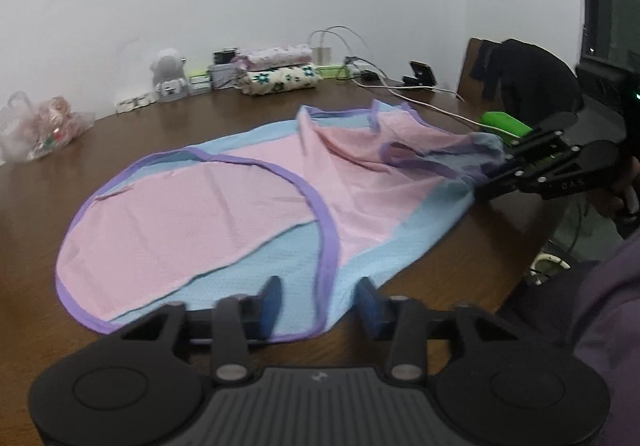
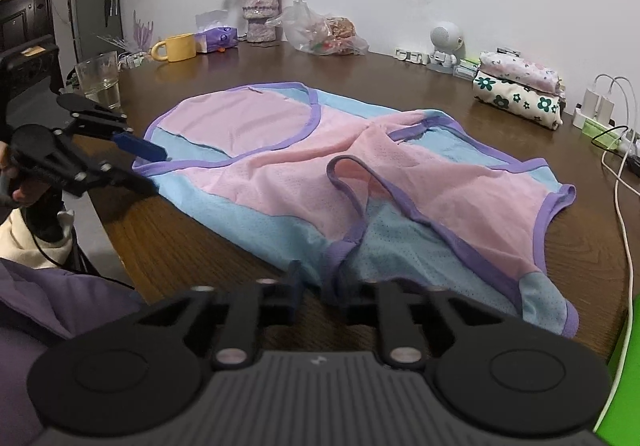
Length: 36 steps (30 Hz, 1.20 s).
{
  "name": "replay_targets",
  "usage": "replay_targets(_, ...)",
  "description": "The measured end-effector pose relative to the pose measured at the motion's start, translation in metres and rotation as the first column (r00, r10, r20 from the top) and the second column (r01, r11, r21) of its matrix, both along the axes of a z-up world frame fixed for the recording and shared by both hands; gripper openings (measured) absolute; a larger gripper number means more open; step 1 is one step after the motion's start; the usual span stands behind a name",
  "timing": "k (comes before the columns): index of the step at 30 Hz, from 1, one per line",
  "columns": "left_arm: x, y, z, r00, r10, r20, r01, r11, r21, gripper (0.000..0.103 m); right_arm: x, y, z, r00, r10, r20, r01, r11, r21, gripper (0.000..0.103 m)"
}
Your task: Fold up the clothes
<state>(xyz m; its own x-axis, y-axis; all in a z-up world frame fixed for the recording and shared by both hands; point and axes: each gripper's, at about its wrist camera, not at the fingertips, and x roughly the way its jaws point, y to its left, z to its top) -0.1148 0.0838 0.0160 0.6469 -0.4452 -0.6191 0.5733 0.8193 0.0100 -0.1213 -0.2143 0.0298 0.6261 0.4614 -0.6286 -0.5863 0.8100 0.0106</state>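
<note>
A pink and light-blue mesh tank top with purple trim (image 1: 224, 214) lies spread on the brown wooden table (image 1: 60, 330), partly folded over itself. It also shows in the right wrist view (image 2: 280, 174). My left gripper (image 1: 318, 302) is open, its blue-padded fingers straddling the top's near hem. In the right wrist view it sits at the left edge of the garment (image 2: 154, 162). My right gripper (image 2: 320, 292) is shut on the top's shoulder strap and blue edge, bunching the cloth. In the left wrist view it pinches the garment's right end (image 1: 486, 176).
Two folded floral garments (image 1: 280, 74) are stacked at the back by the wall, beside a small white robot figure (image 1: 168, 76), chargers and white cables (image 1: 384, 82). A plastic bag (image 1: 40, 126), vase of flowers (image 2: 260, 10), yellow mug (image 2: 178, 47) and glass (image 2: 98, 80) stand along the far edge.
</note>
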Motion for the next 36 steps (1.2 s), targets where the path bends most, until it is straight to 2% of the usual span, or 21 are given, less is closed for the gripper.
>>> replay_targets(1,0.002,0.003,0.002,1.0,-0.001,-0.024,0.001,1.0,-0.005,0.001,0.0,0.0,0.001,1.0,-0.004,-0.006,0.004,1.0,0.001,0.003)
replay_targets(3,0.006,0.007,0.005,0.999,-0.013,-0.045,0.013,1.0,-0.003,0.002,0.001,-0.002,0.003,1.0,-0.007,-0.018,0.007,1.0,0.008,0.003)
replay_targets(6,0.014,0.007,0.009,0.999,-0.033,-0.015,0.033,0.998,0.046,0.001,0.007,-0.004,0.008,1.0,-0.019,-0.025,0.021,0.999,0.044,0.003)
replay_targets(9,0.031,0.011,0.027,0.998,-0.055,0.043,0.053,0.997,0.048,0.001,0.033,0.003,0.02,0.999,-0.051,-0.002,0.051,0.998,0.027,0.002)
replay_targets(12,0.062,0.009,0.047,0.992,-0.059,0.113,0.049,0.995,0.085,0.001,0.064,0.012,0.033,0.996,-0.085,0.027,0.085,0.996,0.0,0.002)
replay_targets(15,0.106,-0.003,0.047,0.993,-0.075,0.087,0.063,0.989,0.134,0.003,0.095,0.02,0.046,0.991,-0.118,0.057,0.12,0.992,-0.027,0.002)
replay_targets(19,0.145,-0.004,0.036,1.0,-0.007,-0.021,0.01,0.986,0.164,0.015,0.137,0.035,0.046,0.978,-0.199,0.069,0.206,0.972,-0.11,0.008)
replay_targets(20,0.14,0.004,0.038,1.0,0.007,-0.023,-0.003,0.989,0.145,0.02,0.144,0.038,0.045,0.974,-0.216,0.071,0.224,0.966,-0.132,0.011)
replay_targets(21,0.135,0.013,0.039,0.999,0.02,-0.025,-0.017,0.992,0.125,0.034,0.145,0.037,0.047,0.974,-0.214,0.077,0.223,0.965,-0.139,0.017)
replay_targets(22,0.127,0.021,0.041,0.999,0.029,-0.019,-0.026,0.994,0.106,0.042,0.137,0.029,0.053,0.978,-0.186,0.092,0.197,0.972,-0.125,0.036)
replay_targets(23,0.115,0.03,0.043,1.0,0.031,-0.002,-0.03,0.996,0.088,0.055,0.127,0.018,0.058,0.983,-0.15,0.103,0.161,0.98,-0.115,0.047)
replay_targets(24,0.106,0.037,0.043,0.999,0.032,0.008,-0.032,0.997,0.073,0.064,0.116,0.005,0.063,0.989,-0.1,0.106,0.111,0.988,-0.109,0.047)
replay_targets(25,0.1,0.042,0.041,0.999,0.031,0.007,-0.031,0.997,0.064,0.066,0.106,-0.007,0.067,0.994,-0.047,0.103,0.059,0.992,-0.111,0.047)
replay_targets(28,0.087,0.049,0.031,0.999,0.048,-0.004,-0.048,0.997,0.062,0.067,0.075,-0.035,0.066,0.992,0.109,0.059,-0.097,0.981,-0.17,0.047)
replay_targets(31,0.088,0.047,0.019,0.996,0.085,-0.03,-0.083,0.993,0.084,0.064,0.068,-0.045,0.053,0.99,0.138,-0.027,-0.141,0.962,-0.233,0.044)
replay_targets(32,0.089,0.047,0.016,0.995,0.09,-0.041,-0.086,0.992,0.091,0.064,0.072,-0.046,0.047,0.99,0.13,-0.046,-0.137,0.958,-0.251,0.034)
replay_targets(33,0.091,0.047,0.013,0.994,0.098,-0.046,-0.093,0.991,0.1,0.064,0.075,-0.047,0.042,0.991,0.121,-0.065,-0.134,0.954,-0.268,0.027)
replay_targets(34,0.093,0.046,0.01,0.993,0.11,-0.042,-0.104,0.988,0.114,0.065,0.078,-0.048,0.036,0.989,0.119,-0.087,-0.139,0.95,-0.281,0.013)
replay_targets(35,0.096,0.046,0.009,0.992,0.12,-0.043,-0.115,0.986,0.12,0.065,0.08,-0.049,0.033,0.985,0.134,-0.108,-0.161,0.943,-0.292,0.006)
replay_targets(36,0.097,0.048,0.009,0.99,0.13,-0.051,-0.124,0.985,0.117,0.066,0.084,-0.05,0.031,0.98,0.156,-0.126,-0.189,0.93,-0.315,0.006)
